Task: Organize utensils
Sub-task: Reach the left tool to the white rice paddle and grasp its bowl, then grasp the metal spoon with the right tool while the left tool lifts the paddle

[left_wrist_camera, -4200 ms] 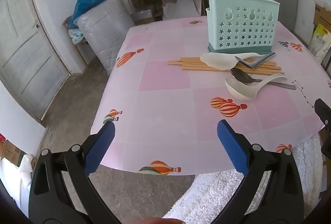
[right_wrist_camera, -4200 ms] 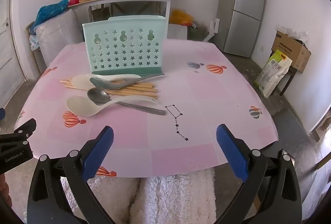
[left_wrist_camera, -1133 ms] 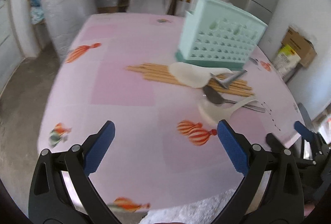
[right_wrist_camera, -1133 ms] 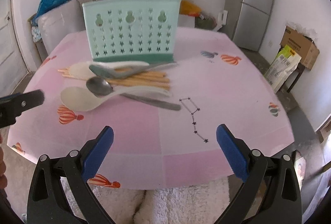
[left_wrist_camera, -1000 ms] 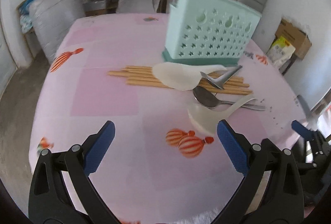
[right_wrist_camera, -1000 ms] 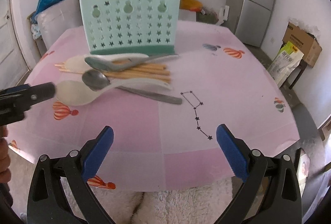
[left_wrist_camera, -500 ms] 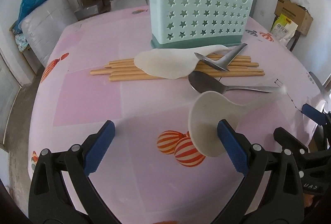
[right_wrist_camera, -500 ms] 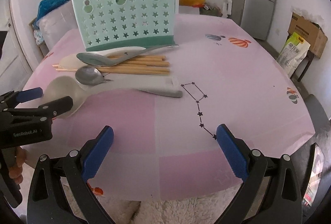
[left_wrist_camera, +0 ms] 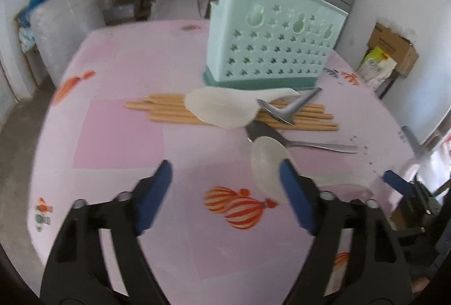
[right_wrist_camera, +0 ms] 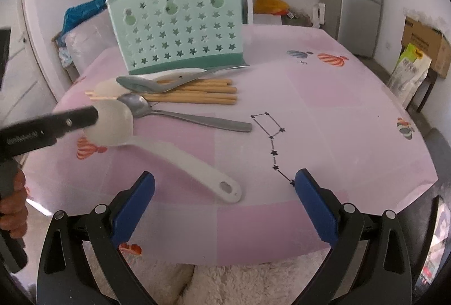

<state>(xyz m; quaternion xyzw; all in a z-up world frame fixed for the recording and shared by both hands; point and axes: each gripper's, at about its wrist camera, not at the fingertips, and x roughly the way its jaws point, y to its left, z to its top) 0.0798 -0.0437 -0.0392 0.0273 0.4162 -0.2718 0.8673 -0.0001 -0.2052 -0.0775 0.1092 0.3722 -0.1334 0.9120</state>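
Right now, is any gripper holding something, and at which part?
Nothing is held. The left gripper has been closing beside the white rice paddle's bowl without clamping it. The right gripper is open.

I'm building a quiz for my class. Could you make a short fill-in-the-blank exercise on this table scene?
1. The utensil holder is pale ____.
2. Its cut-out holes are mostly shaped like ____.
3. The chopsticks lie in ____ of the holder.
4. The tablecloth is mainly ____.

Missing words: green; stars; front; pink
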